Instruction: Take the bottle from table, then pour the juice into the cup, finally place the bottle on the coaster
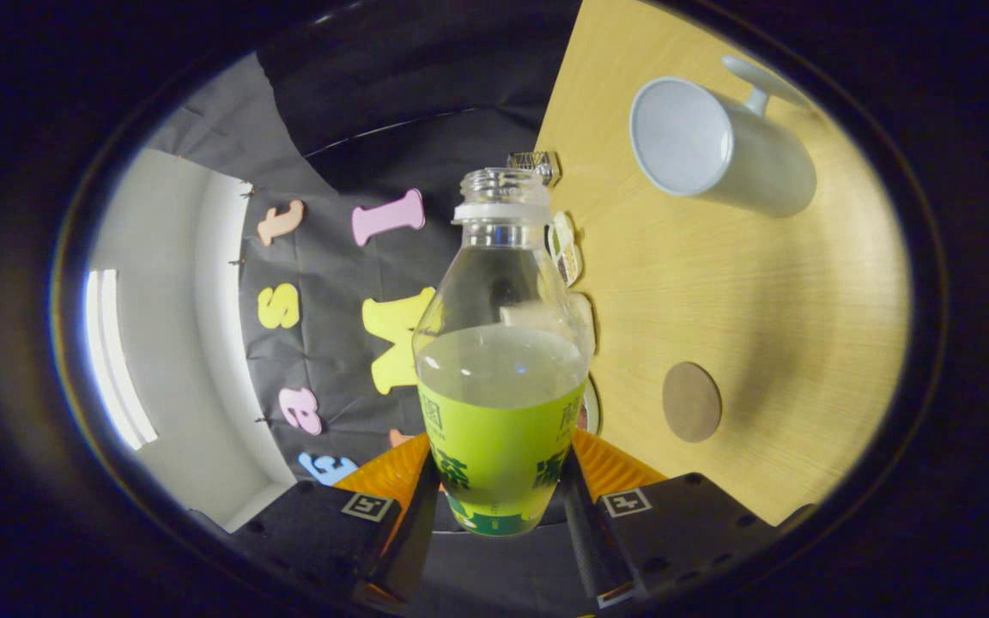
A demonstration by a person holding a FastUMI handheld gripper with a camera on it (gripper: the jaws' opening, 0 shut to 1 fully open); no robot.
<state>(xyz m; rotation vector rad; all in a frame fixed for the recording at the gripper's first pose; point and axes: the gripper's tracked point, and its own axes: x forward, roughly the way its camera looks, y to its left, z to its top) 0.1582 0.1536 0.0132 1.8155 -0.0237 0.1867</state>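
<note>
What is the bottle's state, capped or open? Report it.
Open. The bottle, held between the gripper's fingers, shows a bare threaded neck with no cap on it, and liquid fills its lower part.

Clear bottle [499, 360] clamped between the fingers, pale yellowish juice inside, lime-green label with dark green print; beyond it a white cup [718, 150] and brown coaster [691, 401] on the light wood-grain table [803, 300]

Bottle [499, 360] between hand-held gripper [499, 506] fingers, cup [718, 146] and coaster [691, 402] apart on table [786, 292] beyond
</note>
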